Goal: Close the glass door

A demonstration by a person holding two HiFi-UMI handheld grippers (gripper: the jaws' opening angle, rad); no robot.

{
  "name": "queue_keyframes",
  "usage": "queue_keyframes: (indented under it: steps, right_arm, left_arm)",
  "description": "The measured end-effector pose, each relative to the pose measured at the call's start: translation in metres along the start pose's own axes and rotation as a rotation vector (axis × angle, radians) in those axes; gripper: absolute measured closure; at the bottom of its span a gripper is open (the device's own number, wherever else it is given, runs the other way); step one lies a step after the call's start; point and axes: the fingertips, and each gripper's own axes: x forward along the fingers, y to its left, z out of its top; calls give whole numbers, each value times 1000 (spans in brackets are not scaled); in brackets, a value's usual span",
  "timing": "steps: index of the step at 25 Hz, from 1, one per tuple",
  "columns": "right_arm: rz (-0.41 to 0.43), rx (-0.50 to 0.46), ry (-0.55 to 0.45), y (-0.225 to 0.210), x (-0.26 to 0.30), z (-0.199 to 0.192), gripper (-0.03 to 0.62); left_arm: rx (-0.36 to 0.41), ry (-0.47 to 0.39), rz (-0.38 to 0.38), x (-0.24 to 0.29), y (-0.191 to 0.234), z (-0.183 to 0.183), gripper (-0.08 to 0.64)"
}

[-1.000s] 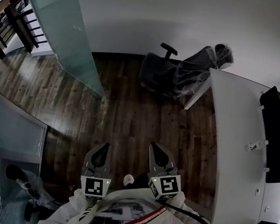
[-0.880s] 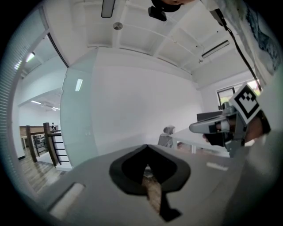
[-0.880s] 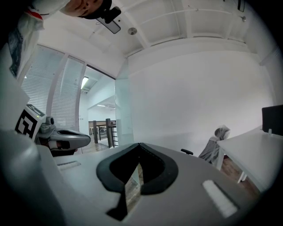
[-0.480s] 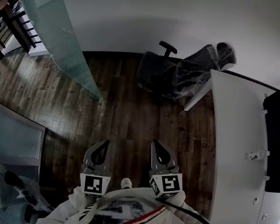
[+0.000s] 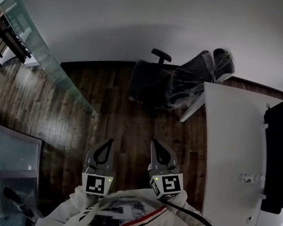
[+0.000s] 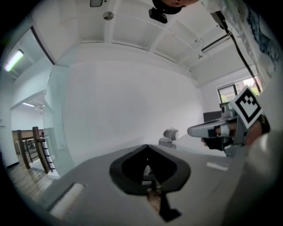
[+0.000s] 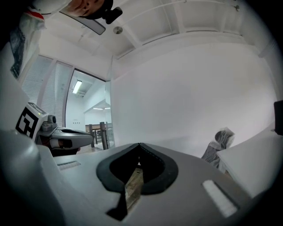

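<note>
Left gripper [image 5: 109, 142] and right gripper [image 5: 154, 143] both have their jaws pressed together on nothing, side by side above the wooden floor [image 5: 130, 119]. The glass door [image 5: 36, 44] stands well apart at the left, its far end cut off by the frame.
</note>
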Motion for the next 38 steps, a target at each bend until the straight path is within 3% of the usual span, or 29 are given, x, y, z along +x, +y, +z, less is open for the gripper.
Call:
queue_keyframes:
  steps: [6,10,21,29,38]
  right_arm:
    - [-15,86,-25,-65,11,13,586]
    - [-35,93,-46,-111,13,15,586]
    - [-111,189,-84,-194,5,16,587]
    - [-92,197,-56,-210,25,13,586]
    - [-24,157,-19,-194,77,10,586]
  left_arm:
    - [13,-6,-17,61,-24,9,557]
    - [-2,6,-41,103,-48,21,557]
    - [52,-2,-75,161,-87,32,557]
    - [7,52,-16,170,-75,37,557]
    - [-15,27,45,187,-27,21,557]
